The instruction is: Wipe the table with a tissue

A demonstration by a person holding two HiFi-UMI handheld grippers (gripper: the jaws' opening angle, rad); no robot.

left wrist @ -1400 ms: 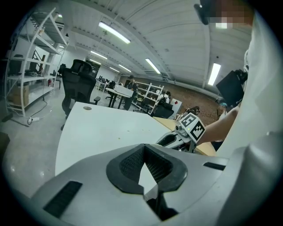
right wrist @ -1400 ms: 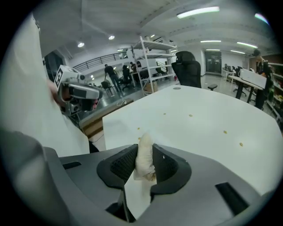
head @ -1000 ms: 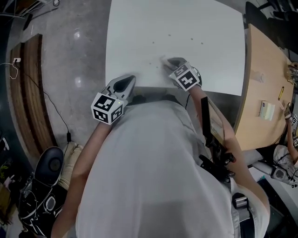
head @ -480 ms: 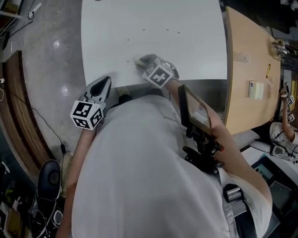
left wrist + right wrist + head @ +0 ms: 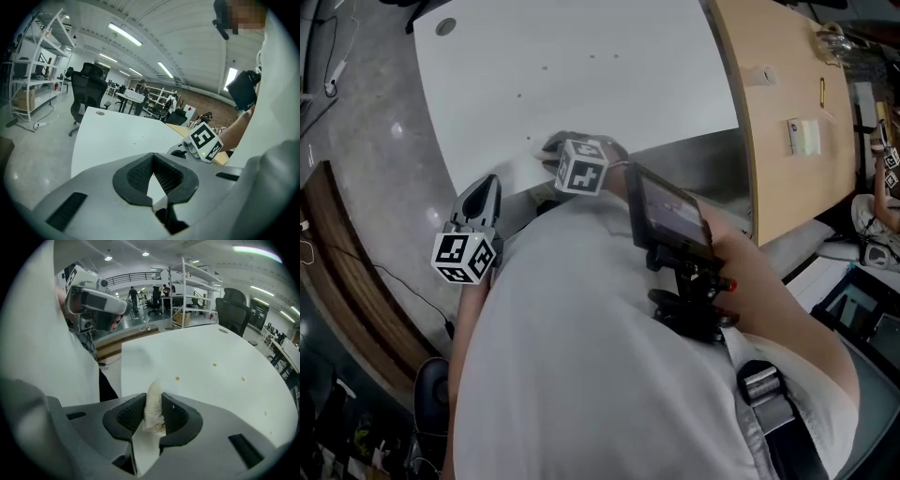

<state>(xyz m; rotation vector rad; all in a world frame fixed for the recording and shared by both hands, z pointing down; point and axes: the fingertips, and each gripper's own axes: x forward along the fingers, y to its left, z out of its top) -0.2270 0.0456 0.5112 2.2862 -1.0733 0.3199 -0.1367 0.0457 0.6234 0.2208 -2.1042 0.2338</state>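
Observation:
A white table [image 5: 581,56] carries several small brown specks [image 5: 177,378]. My right gripper [image 5: 555,150] is at the table's near edge, close to its left corner, and points steeply down. It is shut on a crumpled white tissue [image 5: 153,414], which stands up between the two pads, and the tissue [image 5: 546,148] rests on the tabletop. My left gripper [image 5: 483,185] hangs just off the table's near left corner, over the floor. Its jaws [image 5: 153,157] meet at the tips with nothing between them.
A wooden table [image 5: 778,84] adjoins on the right, with a yellow note pad [image 5: 803,136] on it. A dark screen on a mount [image 5: 670,220] sits at the person's chest. A black office chair [image 5: 89,91] and shelves stand beyond the table's far end.
The right gripper has slid the tissue along the near edge toward the table's left corner. The left gripper has stayed beside that corner. The head view has swung round.

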